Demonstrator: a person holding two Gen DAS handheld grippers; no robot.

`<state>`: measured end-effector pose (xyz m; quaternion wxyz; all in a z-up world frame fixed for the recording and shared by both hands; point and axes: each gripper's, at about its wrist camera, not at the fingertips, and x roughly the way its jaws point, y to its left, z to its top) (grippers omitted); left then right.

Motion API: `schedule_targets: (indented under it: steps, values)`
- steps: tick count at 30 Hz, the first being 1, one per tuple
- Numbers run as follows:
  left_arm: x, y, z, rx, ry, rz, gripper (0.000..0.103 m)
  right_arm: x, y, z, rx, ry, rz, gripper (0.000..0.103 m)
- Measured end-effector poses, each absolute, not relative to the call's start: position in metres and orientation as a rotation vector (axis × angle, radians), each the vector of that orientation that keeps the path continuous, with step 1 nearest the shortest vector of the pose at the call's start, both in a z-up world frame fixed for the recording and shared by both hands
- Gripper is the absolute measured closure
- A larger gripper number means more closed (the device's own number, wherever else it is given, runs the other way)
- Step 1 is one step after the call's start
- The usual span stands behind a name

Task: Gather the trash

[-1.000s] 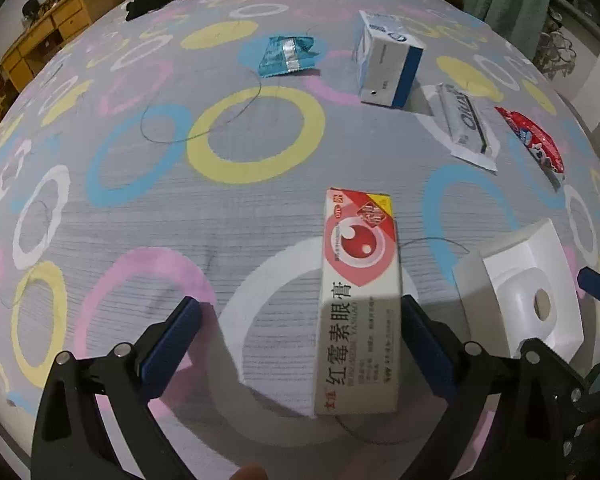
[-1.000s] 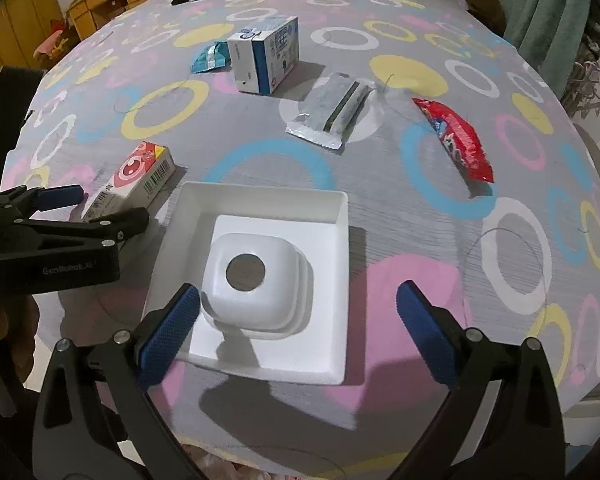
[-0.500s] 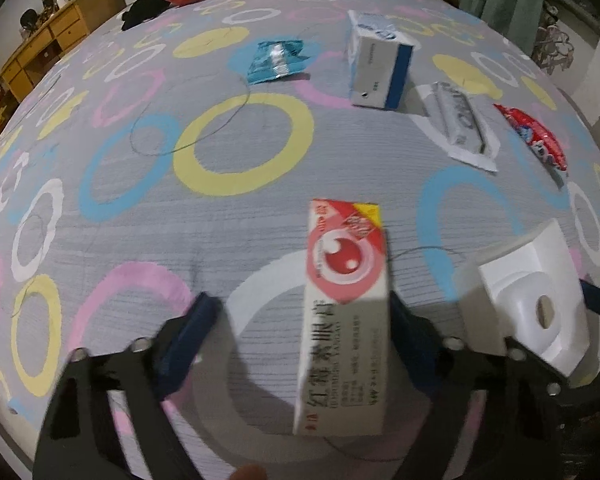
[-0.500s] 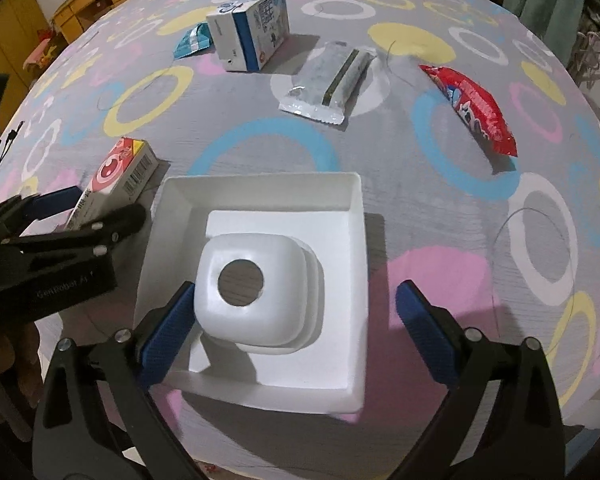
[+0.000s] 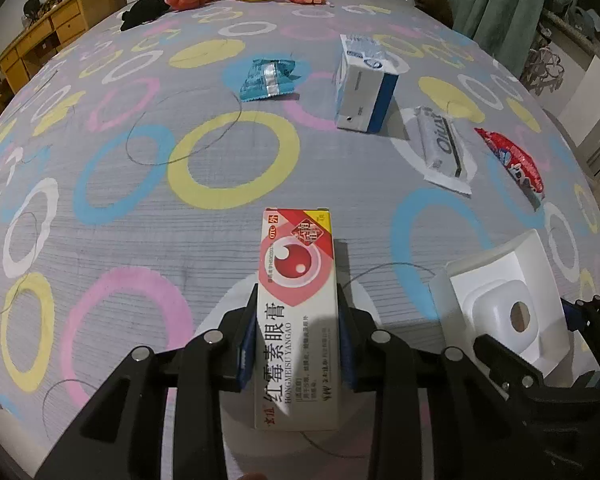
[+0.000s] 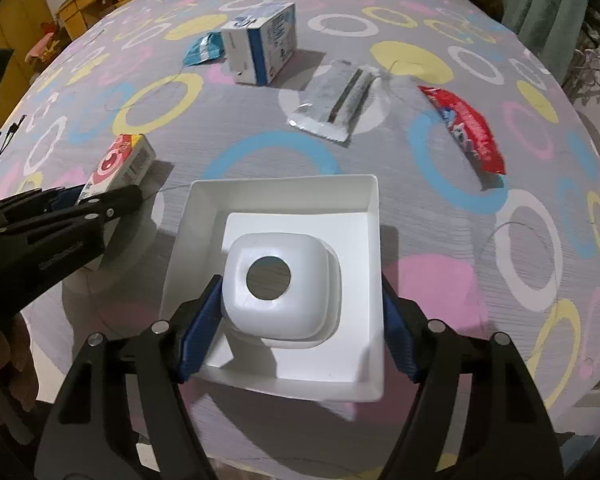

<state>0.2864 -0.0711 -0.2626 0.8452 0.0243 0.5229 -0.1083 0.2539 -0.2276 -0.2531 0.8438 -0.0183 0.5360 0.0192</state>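
Blue-white box, wrappers (silver, red) lie beyond.

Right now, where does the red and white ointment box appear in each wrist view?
Left wrist view: ointment box at bottom centre, clamped between the left gripper pads.
Right wrist view: ointment box at the left edge, its near end in the left gripper.
Shared landmark: the blue and white carton, farther back.

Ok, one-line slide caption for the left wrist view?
Left gripper, jaws just closed, clamps the red-and-white cardboard ointment box on the ring-patterned grey bedspread.
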Motion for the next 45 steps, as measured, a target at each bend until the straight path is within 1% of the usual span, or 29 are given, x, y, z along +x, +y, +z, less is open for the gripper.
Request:
schedule_targets:
  steps: [17, 37, 45]
  values:
    - [0.278, -0.073, -0.241, 0.03, 1.06, -0.263, 0.071, 0.241, -0.227, -0.229, -0.037, 1.093, 0.034, 0.032]
    - [0.256, -0.075, -0.228, 0.065, 1.026, -0.286, 0.071, 0.199, -0.234, -0.207, -0.017, 1.058, -0.008, 0.032]
    - [0.236, -0.071, -0.219, 0.067, 0.999, -0.305, 0.071, 0.178, -0.239, -0.191, 0.006, 1.025, -0.02, 0.032]
